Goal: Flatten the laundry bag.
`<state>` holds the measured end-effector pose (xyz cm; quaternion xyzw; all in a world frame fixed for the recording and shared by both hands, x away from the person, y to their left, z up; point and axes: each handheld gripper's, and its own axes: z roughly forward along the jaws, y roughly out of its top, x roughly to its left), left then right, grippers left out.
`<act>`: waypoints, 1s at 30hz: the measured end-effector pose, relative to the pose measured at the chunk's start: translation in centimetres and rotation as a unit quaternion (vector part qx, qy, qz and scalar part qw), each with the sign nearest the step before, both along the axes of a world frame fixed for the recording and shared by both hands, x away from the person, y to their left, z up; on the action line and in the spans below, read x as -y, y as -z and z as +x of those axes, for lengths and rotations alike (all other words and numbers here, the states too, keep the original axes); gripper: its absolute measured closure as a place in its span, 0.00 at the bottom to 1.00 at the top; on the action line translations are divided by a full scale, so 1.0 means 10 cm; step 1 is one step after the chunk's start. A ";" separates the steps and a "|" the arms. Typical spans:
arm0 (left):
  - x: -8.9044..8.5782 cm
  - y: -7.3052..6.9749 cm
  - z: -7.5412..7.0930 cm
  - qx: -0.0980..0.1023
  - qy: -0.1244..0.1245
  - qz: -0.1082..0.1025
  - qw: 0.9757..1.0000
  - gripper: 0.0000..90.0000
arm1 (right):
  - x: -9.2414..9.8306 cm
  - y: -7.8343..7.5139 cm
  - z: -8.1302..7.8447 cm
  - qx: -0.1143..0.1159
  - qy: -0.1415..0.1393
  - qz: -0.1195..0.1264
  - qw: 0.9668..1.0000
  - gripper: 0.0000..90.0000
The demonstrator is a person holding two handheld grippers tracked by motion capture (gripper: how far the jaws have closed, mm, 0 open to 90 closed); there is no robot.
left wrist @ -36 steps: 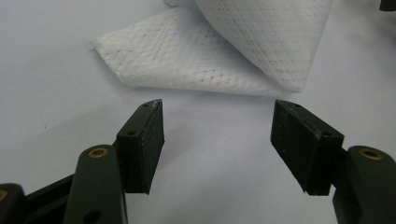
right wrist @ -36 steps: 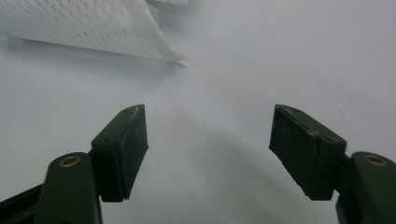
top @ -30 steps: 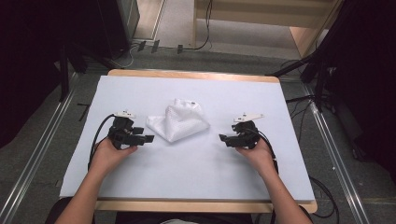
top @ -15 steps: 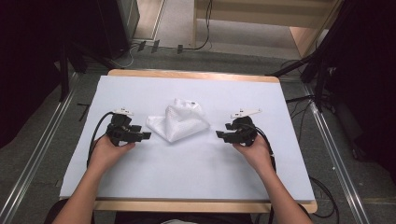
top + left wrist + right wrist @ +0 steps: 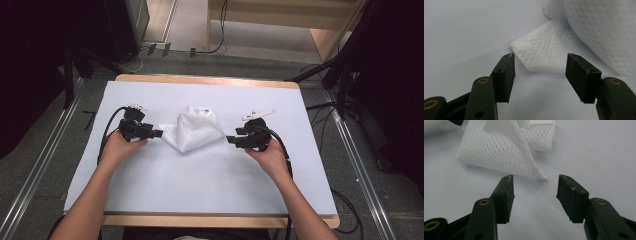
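- Mesh cloth [image 5: 194, 129]: a white netted piece, loosely folded into a rough triangle, lying near the middle of the bench [image 5: 150, 200] on its pale cover, between the 2 grippers.
- Left gripper [image 5: 156, 133]: its fingers [image 5: 504, 75] stand wide apart and have just been closing a little; they hold nothing. In the left gripper view the cloth's near corner lies just ahead of the tips, at the mouth of the gap and not yet gripped.
- Right gripper [image 5: 231, 140]: fingers [image 5: 571, 195] also well open, lately narrowing, empty; the cloth's pointed corner sits just beyond their tips.
- To do it well, I judge each gripper should slide low along the bench until a corner is fully between the pads, then close on 1 layer only.
- Both hands lie low and level, pointing inward at the cloth from opposite sides, forearms coming up from the near edge.
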<state>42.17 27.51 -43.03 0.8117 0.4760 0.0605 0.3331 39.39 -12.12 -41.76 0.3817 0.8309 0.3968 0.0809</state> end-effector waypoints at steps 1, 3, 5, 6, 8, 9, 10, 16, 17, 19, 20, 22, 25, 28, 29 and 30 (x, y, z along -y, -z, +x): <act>0.00 0.01 0.02 0.001 -0.006 -0.010 1.000 0.46 | -0.01 -0.02 0.01 0.001 -0.001 0.000 1.000 0.54; 0.02 0.06 0.05 0.001 -0.006 -0.004 1.000 0.46 | -0.05 -0.04 0.05 0.002 -0.004 0.001 1.000 0.53; 0.03 0.10 0.08 -0.003 -0.002 0.007 1.000 0.46 | -0.09 -0.07 0.08 0.002 -0.007 0.003 1.000 0.53; 0.04 0.11 0.10 -0.004 0.000 0.005 1.000 0.46 | -0.13 -0.09 0.10 0.004 -0.010 0.002 1.000 0.52; 0.07 0.14 0.11 -0.002 0.002 0.003 1.000 0.46 | -0.19 -0.12 0.13 0.006 -0.015 0.002 1.000 0.51; 0.08 0.14 0.12 0.000 0.004 0.008 1.000 0.45 | -0.23 -0.13 0.14 0.005 -0.016 0.002 1.000 0.50; 0.09 0.14 0.12 0.003 0.006 0.014 1.000 0.45 | -0.26 -0.14 0.16 0.007 -0.020 0.002 1.000 0.49; 0.13 0.19 0.12 0.010 0.005 0.025 1.000 0.50 | -0.45 -0.18 0.24 0.014 -0.028 0.000 1.000 0.42; 0.14 0.20 0.11 0.018 0.003 0.034 0.999 0.55 | -0.49 -0.18 0.28 0.017 -0.029 0.001 0.999 0.42; 0.15 0.20 0.09 0.028 0.012 0.050 0.998 0.68 | -0.55 -0.18 0.32 0.014 -0.031 0.000 0.999 0.42; 0.16 0.19 0.08 0.031 0.017 0.055 0.998 0.70 | -0.59 -0.17 0.35 0.015 -0.031 -0.005 0.999 0.42; 0.18 0.19 0.07 0.028 0.021 0.059 0.998 0.80 | -0.65 -0.17 0.38 0.012 -0.031 -0.006 0.999 0.42; 0.18 0.20 0.06 0.032 0.022 0.063 0.997 0.91 | -0.75 -0.16 0.43 0.012 -0.035 -0.005 0.999 0.45; 0.16 0.22 0.06 0.020 0.021 0.038 0.999 1.00 | -0.83 -0.17 0.47 0.011 -0.039 -0.006 0.999 0.48; 0.16 0.22 0.06 0.019 0.020 0.038 0.999 1.00 | -0.86 -0.17 0.48 0.009 -0.039 -0.005 0.999 0.51; 0.16 0.22 0.06 0.019 0.019 0.038 0.999 1.00 | -0.89 -0.18 0.49 0.010 -0.042 -0.001 0.999 0.52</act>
